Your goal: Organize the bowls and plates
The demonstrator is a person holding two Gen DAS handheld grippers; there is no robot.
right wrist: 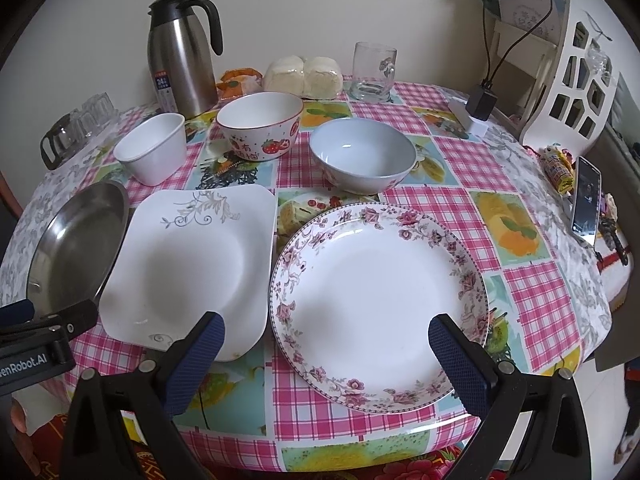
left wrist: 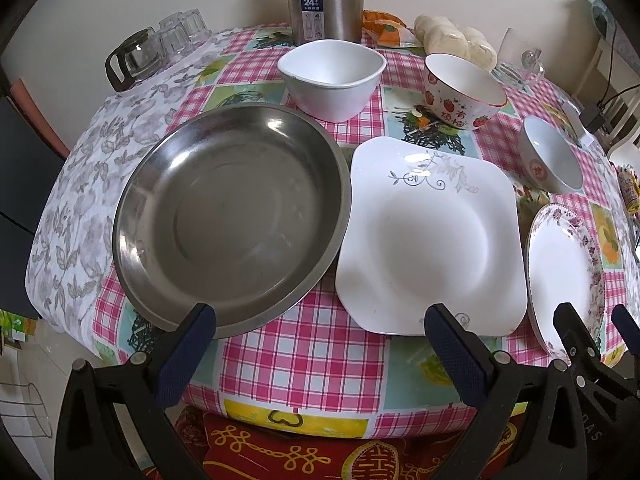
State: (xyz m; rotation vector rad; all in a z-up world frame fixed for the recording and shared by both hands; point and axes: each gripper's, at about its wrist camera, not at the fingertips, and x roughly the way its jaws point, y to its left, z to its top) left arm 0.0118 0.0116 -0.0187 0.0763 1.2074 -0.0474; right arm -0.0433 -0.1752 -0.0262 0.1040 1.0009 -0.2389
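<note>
A steel round plate (left wrist: 232,216) (right wrist: 76,240), a white square plate (left wrist: 432,236) (right wrist: 192,256) and a floral-rimmed round plate (right wrist: 380,300) (left wrist: 564,272) lie in a row near the table's front edge. Behind them stand a plain white bowl (left wrist: 332,76) (right wrist: 154,148), a strawberry bowl (left wrist: 464,92) (right wrist: 260,124) and a pale blue bowl (right wrist: 362,154) (left wrist: 552,160). My left gripper (left wrist: 320,320) hovers open before the steel and square plates, holding nothing. My right gripper (right wrist: 326,328) is open over the floral plate's near rim.
A steel thermos (right wrist: 180,52) (left wrist: 324,0), wrapped buns (right wrist: 304,76), a glass mug (right wrist: 372,72), upturned glasses (left wrist: 160,48) and a phone (right wrist: 586,200) ring the checked tablecloth (right wrist: 532,280). A white shelf (right wrist: 560,68) stands at the back right.
</note>
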